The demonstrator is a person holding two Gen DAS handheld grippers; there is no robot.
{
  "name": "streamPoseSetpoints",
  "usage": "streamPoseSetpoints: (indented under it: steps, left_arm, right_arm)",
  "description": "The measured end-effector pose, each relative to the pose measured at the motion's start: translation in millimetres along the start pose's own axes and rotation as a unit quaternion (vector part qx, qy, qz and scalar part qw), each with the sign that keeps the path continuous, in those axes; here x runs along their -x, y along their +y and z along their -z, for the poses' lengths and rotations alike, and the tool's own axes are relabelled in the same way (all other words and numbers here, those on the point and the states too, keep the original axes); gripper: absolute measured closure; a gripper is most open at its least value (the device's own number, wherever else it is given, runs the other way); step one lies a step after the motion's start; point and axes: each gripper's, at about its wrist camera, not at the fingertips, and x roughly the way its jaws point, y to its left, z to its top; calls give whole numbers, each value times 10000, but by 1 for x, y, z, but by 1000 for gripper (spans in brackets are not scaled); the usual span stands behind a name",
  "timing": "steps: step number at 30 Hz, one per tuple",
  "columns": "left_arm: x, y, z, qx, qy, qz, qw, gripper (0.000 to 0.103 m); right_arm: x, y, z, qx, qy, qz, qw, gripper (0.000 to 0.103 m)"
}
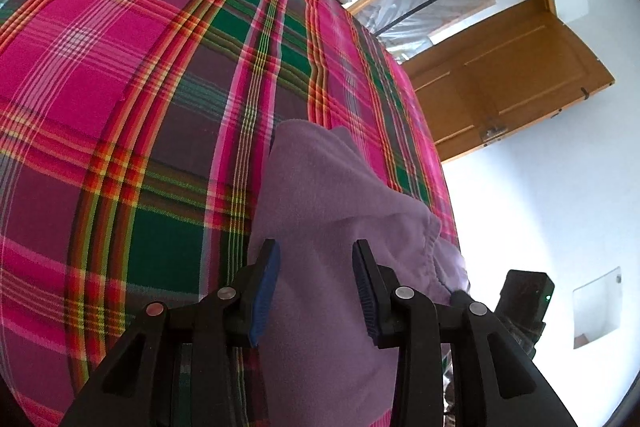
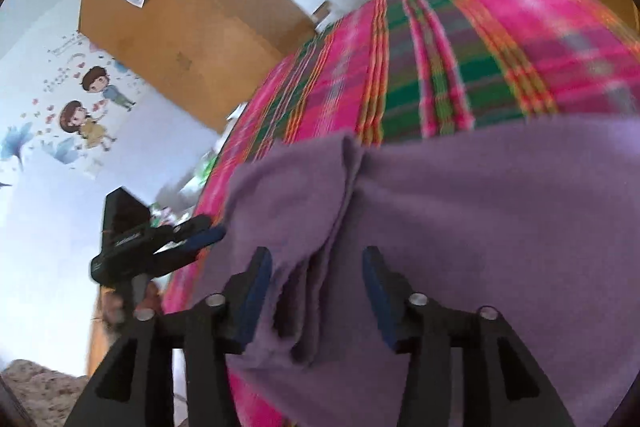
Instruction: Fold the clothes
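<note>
Left wrist view, near to far: the left tongs [image 1: 316, 251] stand spread at the bottom centre of the frame, their blue pads apart and clear of the cloth, over a soft lilac fleece garment [image 1: 320, 195]. The garment lies in a heap that runs from bottom centre up to mid-frame on a pink, green and orange plaid cloth [image 1: 140, 67] covering the surface beneath; whether that surface is a bed or a tabletop cannot be told. An elasticated hem [image 1: 430, 251] shows at the garment's right edge. Beyond, at upper right, stands an open brown wooden door [image 1: 508, 79].

Right wrist view: the right tongs [image 2: 318, 259] are spread at bottom centre, with loose folds of the garment [image 2: 480, 207] lying between the pads, unpinched. The left tongs [image 2: 208, 233] appear at left of centre. A large brown cardboard box [image 2: 192, 39] fills the upper left.
</note>
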Motion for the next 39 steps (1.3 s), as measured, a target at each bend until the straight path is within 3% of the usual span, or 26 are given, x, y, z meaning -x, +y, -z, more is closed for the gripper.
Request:
streamPoseSetpoints:
  steps: [13,15,17,21,29,39]
  left_arm:
    - [8,-1,8,20,-34,-14,10000,64]
    - [8,0,9,45,-30,-11,10000,64]
    - [7,1,9,59,-23,-27,10000,64]
    - [9,2,10,70,-25,-28,10000,64]
    - [11,-6,10,-9,-67,-75,9999,64]
    - [-2,-16,6,-147,63,-226,9996,64]
  right_arm:
    - [-36,15,-7,-63,349,-214,9991,50]
    - [-40,22,-7,103,389,-113,9991,59]
    - [-44,25,-6,197,451,-38,9988,75]
    - [-38,25,-3,186,286,-108,9994,85]
    - [-8,39,-1,487,-129,-9,9987,86]
    - [-13,20,5,482,100,784,9957,77]
